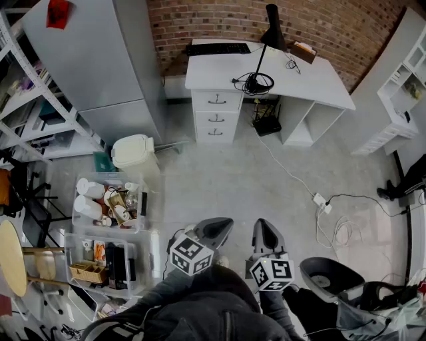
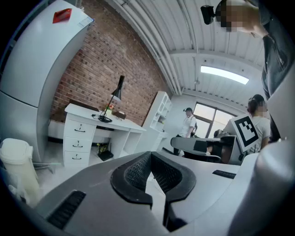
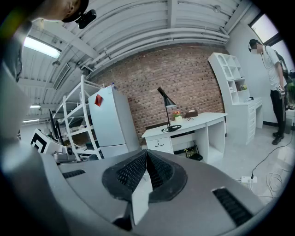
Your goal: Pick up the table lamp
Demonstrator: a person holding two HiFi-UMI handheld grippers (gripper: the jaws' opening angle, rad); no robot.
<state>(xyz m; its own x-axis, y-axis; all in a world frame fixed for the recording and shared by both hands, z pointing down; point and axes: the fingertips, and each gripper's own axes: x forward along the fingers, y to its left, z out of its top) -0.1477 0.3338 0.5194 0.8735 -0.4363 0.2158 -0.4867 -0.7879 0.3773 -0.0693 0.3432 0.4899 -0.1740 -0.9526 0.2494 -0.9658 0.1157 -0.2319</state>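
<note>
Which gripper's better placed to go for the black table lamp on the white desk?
Right, probably. In the head view the right gripper lines up with the black table lamp; the left gripper sits off to its left. Both shut, both far away.

The table lamp (image 1: 271,30) has a matt black shade and a thin dark stem that looks like metal. It stands on a desk (image 1: 319,80) with a smooth white painted finish, in front of a rough red brick wall (image 1: 219,20). The floor (image 1: 233,180) is pale and smooth with a faint sheen. The left gripper (image 2: 150,156) and right gripper (image 3: 147,156) each have a smooth matt grey plastic shell and 2 black ribbed pads (image 2: 137,171). The lidded bin (image 1: 133,152) is cream plastic.
</note>
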